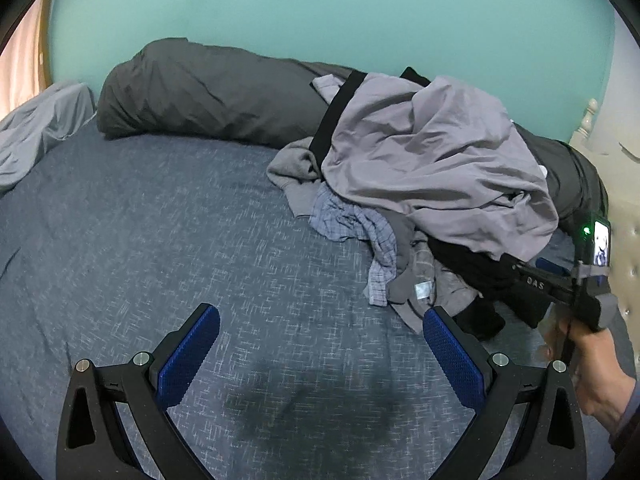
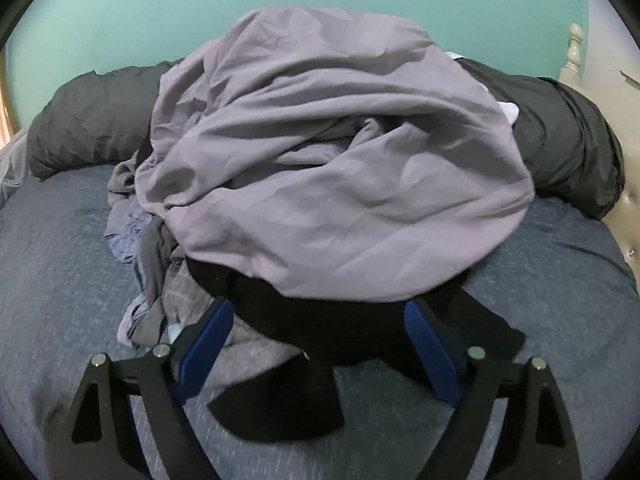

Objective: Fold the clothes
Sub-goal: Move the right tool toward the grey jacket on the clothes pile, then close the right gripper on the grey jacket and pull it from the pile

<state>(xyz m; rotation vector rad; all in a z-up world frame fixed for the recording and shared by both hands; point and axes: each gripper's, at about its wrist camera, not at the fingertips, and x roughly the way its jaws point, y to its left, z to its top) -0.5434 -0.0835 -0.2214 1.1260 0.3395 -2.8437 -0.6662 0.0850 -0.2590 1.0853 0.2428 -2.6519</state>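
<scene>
A heap of clothes lies on the blue bed [image 1: 120, 240]. On top is a big lilac-grey garment [image 1: 432, 152] [image 2: 332, 168]. Under it lie a black garment [image 2: 304, 344] [image 1: 472, 272], a blue checked piece [image 1: 352, 224] and grey pieces [image 1: 424, 292]. My left gripper [image 1: 320, 320] is open over bare bedding, left of the heap, holding nothing. My right gripper [image 2: 318, 316] is open at the heap's near edge, its blue fingers on either side of the black garment. The left wrist view shows the right gripper's body [image 1: 552, 288] in a hand at the right edge.
A dark grey rolled duvet [image 1: 208, 92] [image 2: 572, 128] runs along the teal wall behind the heap. A light grey sheet [image 1: 36, 136] bunches at the far left. A cream padded headboard [image 1: 620, 208] with a post bounds the right side.
</scene>
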